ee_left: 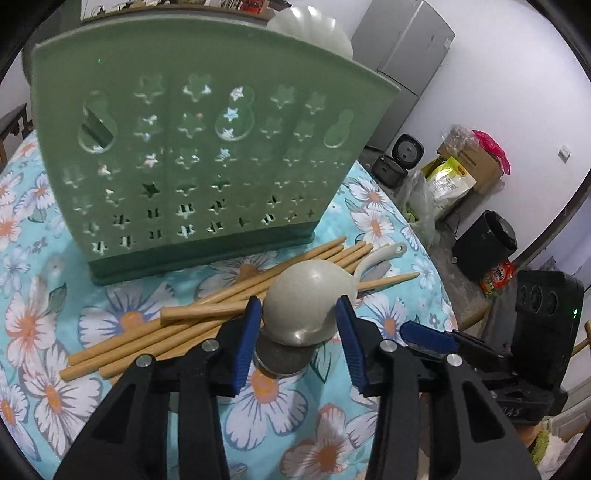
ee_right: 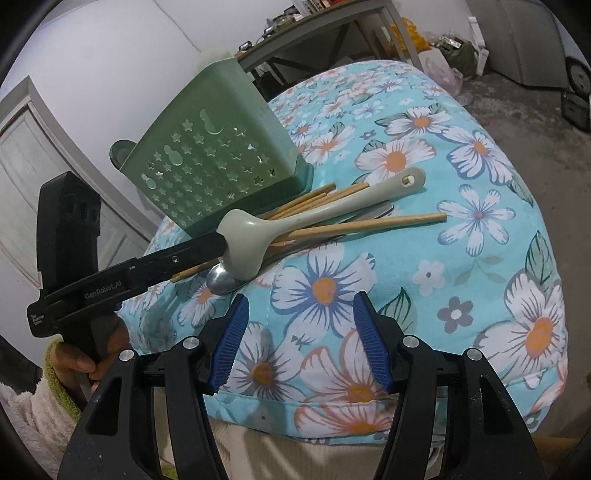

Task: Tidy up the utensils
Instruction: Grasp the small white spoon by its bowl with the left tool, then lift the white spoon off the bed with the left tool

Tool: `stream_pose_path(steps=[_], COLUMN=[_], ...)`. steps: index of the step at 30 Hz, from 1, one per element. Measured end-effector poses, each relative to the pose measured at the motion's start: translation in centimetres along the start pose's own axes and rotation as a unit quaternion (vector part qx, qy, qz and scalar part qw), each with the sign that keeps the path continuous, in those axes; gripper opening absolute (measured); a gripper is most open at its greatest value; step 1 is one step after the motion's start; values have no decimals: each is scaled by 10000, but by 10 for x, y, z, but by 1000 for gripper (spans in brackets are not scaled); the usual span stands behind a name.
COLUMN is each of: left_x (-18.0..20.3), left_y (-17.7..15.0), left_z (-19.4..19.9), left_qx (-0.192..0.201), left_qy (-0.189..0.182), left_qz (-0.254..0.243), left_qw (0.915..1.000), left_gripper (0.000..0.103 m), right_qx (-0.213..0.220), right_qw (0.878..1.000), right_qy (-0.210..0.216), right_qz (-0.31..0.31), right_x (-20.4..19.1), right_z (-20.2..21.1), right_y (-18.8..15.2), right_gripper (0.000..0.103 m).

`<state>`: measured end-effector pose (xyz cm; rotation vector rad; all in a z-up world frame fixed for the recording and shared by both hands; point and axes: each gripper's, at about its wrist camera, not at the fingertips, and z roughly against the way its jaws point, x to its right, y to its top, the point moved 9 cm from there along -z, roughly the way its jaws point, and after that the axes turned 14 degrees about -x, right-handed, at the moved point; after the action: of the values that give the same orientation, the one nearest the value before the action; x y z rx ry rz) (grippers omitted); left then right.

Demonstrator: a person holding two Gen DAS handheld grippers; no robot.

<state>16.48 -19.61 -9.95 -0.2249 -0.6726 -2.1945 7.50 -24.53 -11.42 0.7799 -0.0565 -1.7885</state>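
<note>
A green perforated utensil holder (ee_left: 184, 155) stands on the floral tablecloth; it also shows in the right wrist view (ee_right: 218, 166). In front of it lie several wooden chopsticks (ee_left: 207, 321), a pale ladle-like spoon (ee_left: 306, 302) and a metal spoon (ee_right: 225, 280). My left gripper (ee_left: 299, 325) has its blue pads on both sides of the pale spoon's bowl, gripping it; in the right wrist view its finger (ee_right: 184, 254) reaches the pale spoon (ee_right: 258, 240). My right gripper (ee_right: 299, 339) is open and empty above the cloth near the table's front edge.
The round table has a blue floral cloth (ee_right: 461, 221). Beyond its right edge are bags and boxes (ee_left: 461, 170), black appliances (ee_left: 484, 243) and a grey fridge (ee_left: 410, 62). A white plate (ee_left: 314, 29) stands behind the holder.
</note>
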Motion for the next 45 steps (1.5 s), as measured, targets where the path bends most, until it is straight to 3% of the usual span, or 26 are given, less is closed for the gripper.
stream_pose_path(steps=[7,12,16,26,31,37,42,45], left_x=[5,5,14,42,48,38,31,37], left_y=[7,8,6,-15,-27,-33,-39,-44], left_z=[-14,-5,7,9,10,5,-10,-11], left_qx=[-93,6,145,104,44,-71,-466,-521], left_qy=[-288,-933,-1270,-1173,-1122,-1461,-1853,-1928], left_qz=[52,228,47,-768,-898,-219,629,686], left_qw=[9995,9954,9918,9901,9896,9890,9796,9775], left_gripper=[43,43,43,43,43,43,43,43], right_qx=[53,81,84,-15,-97,-130,-87,-61], right_qw=[9998,9998,9997,9999,9998,9998,9996,9996], right_qy=[168,197,193,106,79,23,92,105], right_qz=[-35,-53,-82,-72,-136,-179,-268,-263], right_x=[0,-1,1,4,10,18,21,21], right_z=[-1,-2,-4,-2,2,10,11,10], right_y=[5,9,11,6,-1,-13,-15,-15], right_gripper=[57,53,50,50,50,50,50,50])
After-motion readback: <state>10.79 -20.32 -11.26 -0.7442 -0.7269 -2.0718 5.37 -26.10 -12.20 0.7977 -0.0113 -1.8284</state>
